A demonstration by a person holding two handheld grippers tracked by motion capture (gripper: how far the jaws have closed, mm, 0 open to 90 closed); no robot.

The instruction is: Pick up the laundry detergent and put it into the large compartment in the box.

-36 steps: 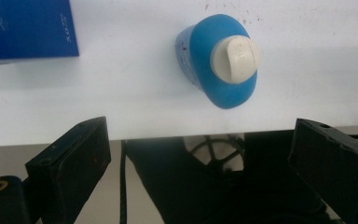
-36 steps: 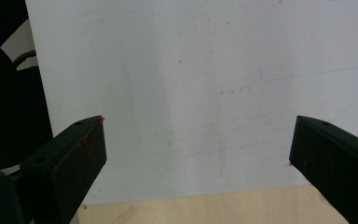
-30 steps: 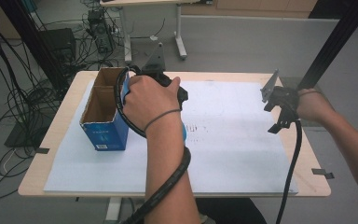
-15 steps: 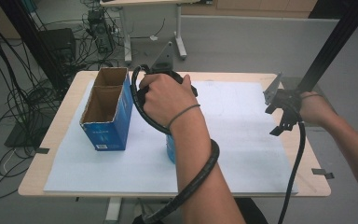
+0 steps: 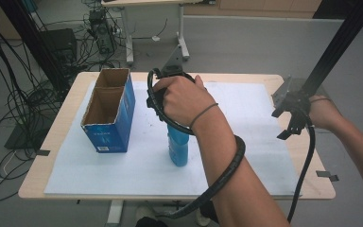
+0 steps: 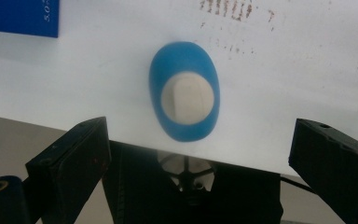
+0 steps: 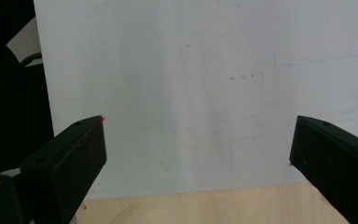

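Blue bottle [image 6: 184, 95] stands upright on the white sheet [image 6: 284, 70], below and between the left gripper's [image 6: 200, 154] wide-open jaws, untouched. Right gripper [image 7: 196, 154] gapes over bare sheet.

Plenty of open white sheet [image 5: 246, 156] on the right half of the table [image 5: 42, 156]; nothing sits between the blue bottle [image 5: 177, 146] and the right gripper [image 5: 290, 113], jaws spread wide over bare sheet; left side's tighter, the open blue box [image 5: 108, 113] stands near the bottle with just a narrow lane between; left gripper [image 6: 198, 154] hangs jaws apart right above the bottle's cap [image 6: 188, 99]; near strip is free.
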